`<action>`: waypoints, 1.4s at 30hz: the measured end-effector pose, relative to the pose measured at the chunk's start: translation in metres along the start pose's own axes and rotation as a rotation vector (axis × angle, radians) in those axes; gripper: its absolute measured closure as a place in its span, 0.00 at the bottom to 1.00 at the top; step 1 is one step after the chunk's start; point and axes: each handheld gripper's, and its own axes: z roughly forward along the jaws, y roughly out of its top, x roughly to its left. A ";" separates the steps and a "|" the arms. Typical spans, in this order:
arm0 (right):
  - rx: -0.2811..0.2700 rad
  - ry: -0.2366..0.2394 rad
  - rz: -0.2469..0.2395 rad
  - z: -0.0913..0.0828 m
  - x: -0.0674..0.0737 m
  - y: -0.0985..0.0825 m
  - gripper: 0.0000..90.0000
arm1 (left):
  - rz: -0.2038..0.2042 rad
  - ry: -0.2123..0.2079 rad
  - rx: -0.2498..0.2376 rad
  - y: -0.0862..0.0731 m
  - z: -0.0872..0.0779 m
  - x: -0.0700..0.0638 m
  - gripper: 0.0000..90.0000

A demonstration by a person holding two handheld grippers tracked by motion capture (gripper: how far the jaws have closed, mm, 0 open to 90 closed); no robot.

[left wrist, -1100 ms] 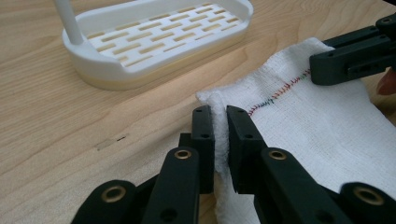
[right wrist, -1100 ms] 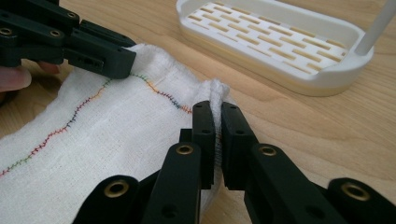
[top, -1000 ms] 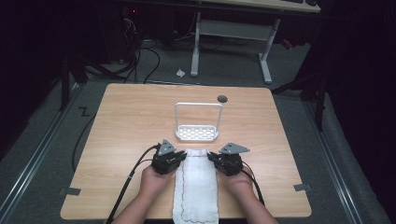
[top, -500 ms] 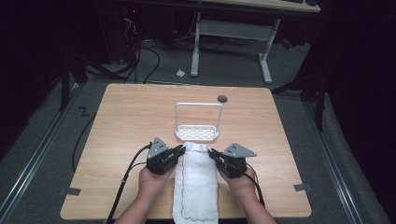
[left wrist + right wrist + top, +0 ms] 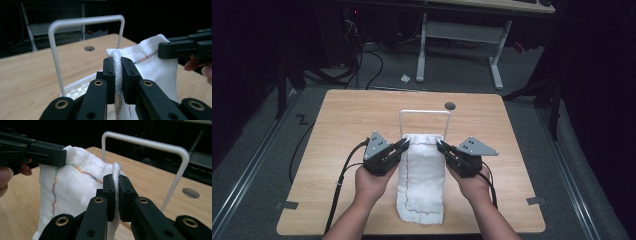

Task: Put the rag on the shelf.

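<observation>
A white cloth with coloured stitching hangs between both grippers, its top edge lifted and its lower end resting near the table's front edge. My left gripper is shut on the cloth's upper left corner. My right gripper is shut on the upper right corner. Just behind the cloth stands a white wire rack with a tall hoop bar and a perforated base. The cloth's top edge sits close in front of that bar.
The wooden table has a round cable hole behind the rack. Cables trail from the left gripper over the front edge. A desk frame and floor cables lie beyond the table.
Both grippers have carried the cloth's top edge up and away from the person, toward the rack; more of the cloth is off the table now.
</observation>
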 end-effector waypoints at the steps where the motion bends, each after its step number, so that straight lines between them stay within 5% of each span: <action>1: 0.000 0.000 0.000 0.000 0.000 0.000 0.96 | 0.000 0.000 0.000 0.000 0.000 0.000 0.92; 14: -0.121 -0.011 -0.024 -0.007 -0.007 0.056 0.96 | 0.022 0.009 -0.102 0.058 -0.003 0.008 0.92; 28: -0.202 -0.052 -0.001 -0.006 -0.036 0.104 0.96 | 0.083 0.030 -0.146 0.111 0.016 0.021 0.93; 35: -0.205 -0.051 0.057 0.013 -0.058 0.125 0.96 | 0.097 0.057 -0.132 0.133 0.036 0.040 0.93; 42: -0.164 -0.030 0.096 0.040 -0.083 0.136 0.96 | 0.032 0.065 -0.121 0.146 0.063 0.064 0.93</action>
